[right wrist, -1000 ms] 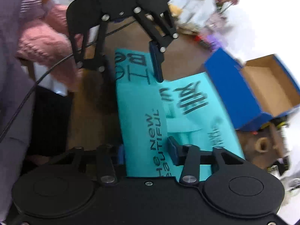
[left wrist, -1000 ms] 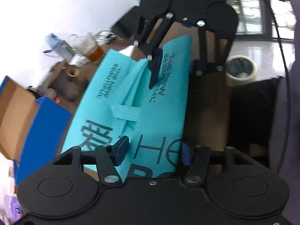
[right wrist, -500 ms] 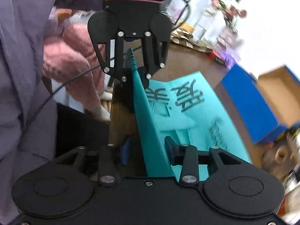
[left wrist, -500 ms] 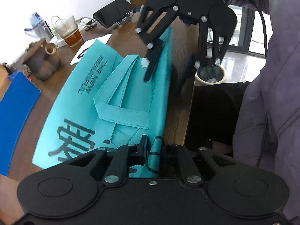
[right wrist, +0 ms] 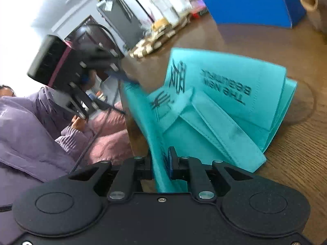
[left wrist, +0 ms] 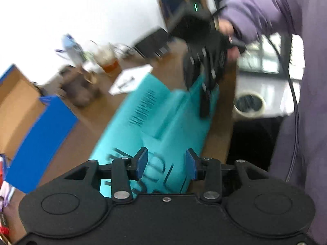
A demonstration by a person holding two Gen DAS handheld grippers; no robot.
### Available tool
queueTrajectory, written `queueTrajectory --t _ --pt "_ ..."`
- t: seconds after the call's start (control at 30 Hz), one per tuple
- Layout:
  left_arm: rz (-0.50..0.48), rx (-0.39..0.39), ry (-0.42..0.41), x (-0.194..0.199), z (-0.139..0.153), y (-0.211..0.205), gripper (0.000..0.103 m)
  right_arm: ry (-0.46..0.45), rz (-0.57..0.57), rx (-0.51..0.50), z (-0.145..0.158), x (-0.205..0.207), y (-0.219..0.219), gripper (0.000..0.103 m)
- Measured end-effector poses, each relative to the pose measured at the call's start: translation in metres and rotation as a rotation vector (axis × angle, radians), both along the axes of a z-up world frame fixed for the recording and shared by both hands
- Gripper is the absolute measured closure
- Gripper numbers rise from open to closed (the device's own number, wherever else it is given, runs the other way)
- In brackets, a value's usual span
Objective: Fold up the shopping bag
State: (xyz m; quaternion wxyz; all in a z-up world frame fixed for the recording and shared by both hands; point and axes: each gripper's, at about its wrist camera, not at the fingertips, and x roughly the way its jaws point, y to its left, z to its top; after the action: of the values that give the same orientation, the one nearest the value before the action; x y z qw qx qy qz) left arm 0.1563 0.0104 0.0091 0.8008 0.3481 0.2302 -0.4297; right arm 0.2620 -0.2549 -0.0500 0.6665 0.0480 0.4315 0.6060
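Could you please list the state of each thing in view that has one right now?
Shopping bag: partly folded, one edge lifted off the table.
Left gripper: open, holding nothing.
Right gripper: shut on the shopping bag's edge.
Cardboard box: open.
Glass: holds brown liquid.
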Motion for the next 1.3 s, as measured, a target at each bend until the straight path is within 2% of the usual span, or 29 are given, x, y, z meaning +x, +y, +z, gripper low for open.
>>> queueTrajectory --t 0.1,0.17,0.23,0.3,0.37,0.43,0.5,0.57,0.63,0.67,0.7,0.73,0.8,0.83,0.9,0.93,1.1,1.23,1.3 --pt "-0.022 0.002 -0.055 -0.005 -0.002 -0.014 0.062 0.012 0.052 -0.048 0.001 0.01 0.014 0.09" --pt "-0.003 0.05 -0.065 0.001 -0.014 -0.028 0.062 0.003 0.081 -0.072 0.003 0.011 0.021 0.09" --pt "0.049 0.089 -0.056 0.014 -0.03 -0.037 0.058 -0.002 0.094 -0.087 0.004 0.011 0.024 0.092" --pt "0.078 0.056 -0.001 0.026 -0.031 -0.037 0.057 -0.004 0.097 -0.098 0.005 0.01 0.025 0.092" --pt "0.089 0.039 0.033 0.031 -0.032 -0.034 0.057 -0.016 0.072 -0.095 0.006 0.008 0.021 0.089" --pt "0.097 0.027 0.057 0.035 -0.034 -0.032 0.056 -0.067 0.012 -0.087 0.009 0.003 0.011 0.076" --pt "0.104 0.016 0.082 0.039 -0.036 -0.029 0.056 -0.155 -0.082 -0.082 0.016 -0.004 -0.005 0.067" --pt "0.112 0.005 0.106 0.043 -0.038 -0.027 0.058 -0.267 -0.165 -0.074 0.026 -0.015 -0.018 0.067" --pt "0.119 -0.007 0.13 0.046 -0.041 -0.024 0.061 -0.437 -0.216 -0.074 0.04 -0.036 -0.026 0.063" --pt "0.123 -0.012 0.143 0.048 -0.042 -0.023 0.063 -0.585 -0.195 -0.103 0.045 -0.057 -0.02 0.061" --pt "0.127 -0.018 0.155 0.05 -0.043 -0.022 0.065 -0.754 -0.156 -0.144 0.048 -0.083 -0.011 0.051" --pt "0.13 -0.024 0.167 0.052 -0.044 -0.02 0.069 -0.858 -0.103 -0.172 0.046 -0.1 -0.002 0.044" --pt "0.138 -0.035 0.192 0.056 -0.046 -0.018 0.072 -0.916 -0.025 -0.212 0.037 -0.111 0.012 0.043" --pt "0.14 -0.039 0.197 0.055 -0.046 -0.017 0.072 -0.919 0.009 -0.235 0.032 -0.112 0.019 0.045" --pt "0.148 -0.046 0.197 0.05 -0.046 -0.015 0.072 -0.858 0.046 -0.278 0.019 -0.102 0.03 0.047" --pt "0.153 -0.049 0.197 0.048 -0.047 -0.014 0.072 -0.847 0.049 -0.283 0.016 -0.1 0.03 0.045" --pt "0.175 -0.06 0.192 0.04 -0.046 -0.013 0.073 -0.67 0.039 -0.185 0.007 -0.068 0.021 0.044" --pt "0.167 -0.052 0.183 0.023 -0.044 -0.013 0.073 -0.645 0.045 -0.175 0.005 -0.069 0.016 0.046" --pt "0.156 -0.048 0.152 0.007 -0.045 -0.014 0.071 -0.647 0.062 -0.175 0.007 -0.076 0.014 0.049"
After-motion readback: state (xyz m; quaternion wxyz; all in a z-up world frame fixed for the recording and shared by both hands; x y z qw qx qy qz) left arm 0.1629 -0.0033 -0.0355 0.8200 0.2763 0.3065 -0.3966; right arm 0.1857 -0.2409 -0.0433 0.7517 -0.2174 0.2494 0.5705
